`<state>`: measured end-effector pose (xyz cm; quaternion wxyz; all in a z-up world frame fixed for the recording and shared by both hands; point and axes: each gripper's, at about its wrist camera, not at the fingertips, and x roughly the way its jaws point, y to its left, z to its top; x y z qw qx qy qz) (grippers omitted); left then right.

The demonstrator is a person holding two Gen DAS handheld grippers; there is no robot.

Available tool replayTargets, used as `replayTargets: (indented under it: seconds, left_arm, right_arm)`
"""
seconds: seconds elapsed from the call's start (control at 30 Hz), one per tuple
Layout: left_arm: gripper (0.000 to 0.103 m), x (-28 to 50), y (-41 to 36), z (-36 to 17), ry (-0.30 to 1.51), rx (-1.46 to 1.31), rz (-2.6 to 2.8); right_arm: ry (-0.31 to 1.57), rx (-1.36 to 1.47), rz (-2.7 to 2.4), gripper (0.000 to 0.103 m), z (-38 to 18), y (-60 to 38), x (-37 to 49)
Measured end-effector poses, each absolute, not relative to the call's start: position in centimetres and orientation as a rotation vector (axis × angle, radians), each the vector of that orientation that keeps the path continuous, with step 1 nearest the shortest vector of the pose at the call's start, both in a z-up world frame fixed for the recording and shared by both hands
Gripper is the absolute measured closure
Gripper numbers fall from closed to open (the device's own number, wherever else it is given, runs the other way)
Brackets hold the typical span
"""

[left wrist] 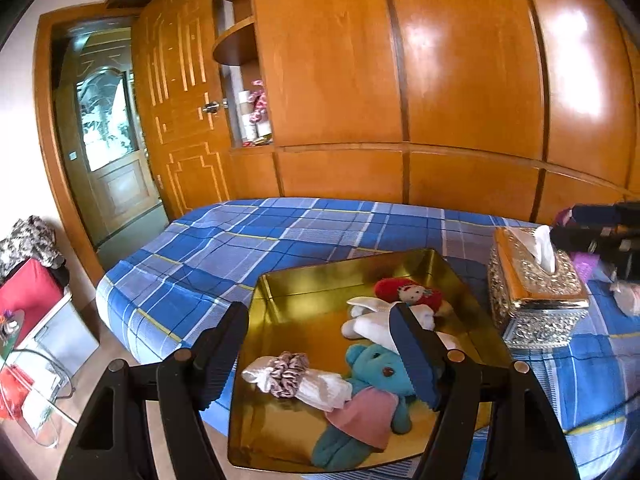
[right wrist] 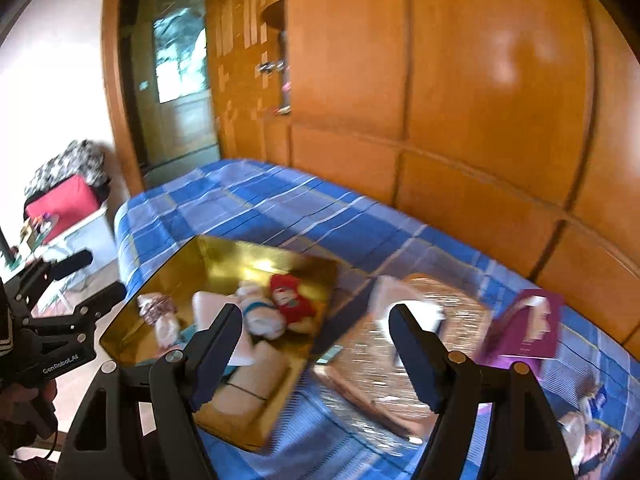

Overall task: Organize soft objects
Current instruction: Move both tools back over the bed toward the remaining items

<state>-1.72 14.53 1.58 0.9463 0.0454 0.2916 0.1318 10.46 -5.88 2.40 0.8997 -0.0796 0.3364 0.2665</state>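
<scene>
The left gripper point(left wrist: 320, 352) pointed downward, its jaws parted with nothing between the pads. The right gripper point(right wrist: 316, 356) also tilted downward, jaws wide apart and empty, its view smeared by motion. In the right wrist view, a hand point(right wrist: 24, 408) gripped the left gripper's handle at the left edge.

bed: blue plaid sheet point(left wrist: 248, 236) covers it
wardrobe: glossy wooden panels point(left wrist: 460, 80) behind the bed
tissue box: ornate silver and gold point(left wrist: 532, 292), one white tissue sticking up
door: wooden, standing open point(left wrist: 180, 120)
purple booklet: lying flat point(right wrist: 528, 328) just beside the tissue box
</scene>
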Motion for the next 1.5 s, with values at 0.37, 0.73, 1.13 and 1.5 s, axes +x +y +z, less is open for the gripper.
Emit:
replayTargets:
  seconds: [0.37,0.73,1.13,1.5]
  left_arm:
    - [0.03,-1.0,9.4,2.8,0.57,0.212,0.154]
    - [0.03,-0.4,2.6,3.7,0.537,0.334,0.002]
    - [0.029,0.4,-3.9,3.4,0.524,0.445,-0.13]
    - [0.03,1.5,-9.5,2.8,0.526,0.516,-0.23]
  right_arm:
    - [0.669,-0.031,0.263,0.026,3.6,-19.0,11.9]
    - [0.689,0.103,-0.025,0.026,1.4,-31.1,12.4]
    - [0.719,0.251,-0.353,0.026,-3.4,-43.0,12.4]
    - [0.694,0.481,-0.434,0.026,-4.5,-48.1,10.8]
